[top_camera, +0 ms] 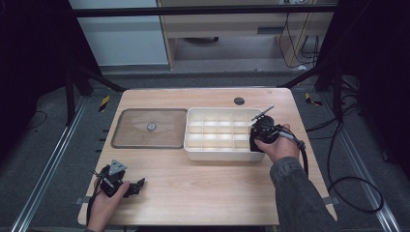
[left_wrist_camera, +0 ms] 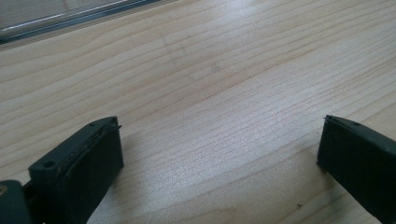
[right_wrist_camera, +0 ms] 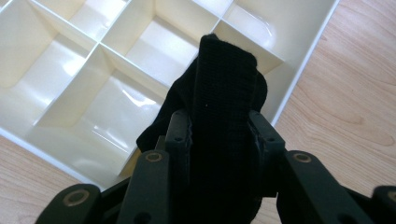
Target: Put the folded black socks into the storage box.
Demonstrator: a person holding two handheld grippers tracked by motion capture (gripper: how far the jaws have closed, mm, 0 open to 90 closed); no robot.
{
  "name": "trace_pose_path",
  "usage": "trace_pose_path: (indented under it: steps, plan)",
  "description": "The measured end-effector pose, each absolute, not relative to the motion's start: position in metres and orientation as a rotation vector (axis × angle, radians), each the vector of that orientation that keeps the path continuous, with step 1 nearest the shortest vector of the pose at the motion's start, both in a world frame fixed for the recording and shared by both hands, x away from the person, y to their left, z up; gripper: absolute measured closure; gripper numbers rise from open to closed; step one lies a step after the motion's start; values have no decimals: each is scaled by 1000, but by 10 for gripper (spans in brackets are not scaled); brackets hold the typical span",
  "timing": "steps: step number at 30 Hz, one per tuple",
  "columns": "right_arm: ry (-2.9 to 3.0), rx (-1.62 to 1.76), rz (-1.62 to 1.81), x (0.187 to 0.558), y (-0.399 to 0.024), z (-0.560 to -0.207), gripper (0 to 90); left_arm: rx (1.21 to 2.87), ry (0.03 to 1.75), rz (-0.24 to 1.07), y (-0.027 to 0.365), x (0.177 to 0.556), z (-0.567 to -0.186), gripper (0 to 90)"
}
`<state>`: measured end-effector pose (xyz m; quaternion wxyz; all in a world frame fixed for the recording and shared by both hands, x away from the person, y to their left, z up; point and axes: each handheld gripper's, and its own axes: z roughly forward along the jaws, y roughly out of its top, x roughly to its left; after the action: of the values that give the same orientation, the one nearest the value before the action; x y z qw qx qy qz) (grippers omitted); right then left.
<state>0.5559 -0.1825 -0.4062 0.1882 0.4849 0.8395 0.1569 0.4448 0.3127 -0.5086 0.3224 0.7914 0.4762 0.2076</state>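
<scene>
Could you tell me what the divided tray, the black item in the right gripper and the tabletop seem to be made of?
Divided tray: probably cream plastic, glossy, with light glinting off its thin partitions. Black item: looks like ribbed knit fabric, matte; it folds softly between the right gripper's jaws. Tabletop: pale wood or wood-look laminate, grain lines with a slight sheen.

Box (top_camera: 193,145) walls and dividers (right_wrist_camera: 100,46) split mid-table into small cells, entry from above only. Lid (top_camera: 130,137) lies flat just left of the box, low obstacle. Front strip of table (top_camera: 203,193) bare wood between both hands, easy passage.
</scene>
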Motion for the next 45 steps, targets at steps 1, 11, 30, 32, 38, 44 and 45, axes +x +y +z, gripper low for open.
trace_pose_path:
  steps: [1,11,30,32,38,44,45]
  plan:
    - [2360,1370,443,556,-182,-407,662,2078,1250,545,313,445,-509,0]
    - [2362,1380,446,554,-181,-411,666,2076,1251,546,313,445,-509,0]
    - [2373,1401,441,552,-179,-421,670,2076,1251,546,313,445,-509,0]
    - [2378,1400,439,552,-179,-421,669,2076,1251,546,313,445,-509,0]
    - [2372,1399,436,552,-178,-420,639,2071,1253,546,312,445,-509,0]
    - [2384,1387,447,553,-180,-414,569,2070,1253,545,312,445,-509,0]
    - [2383,1393,446,553,-179,-414,556,2070,1253,545,312,445,-509,0]
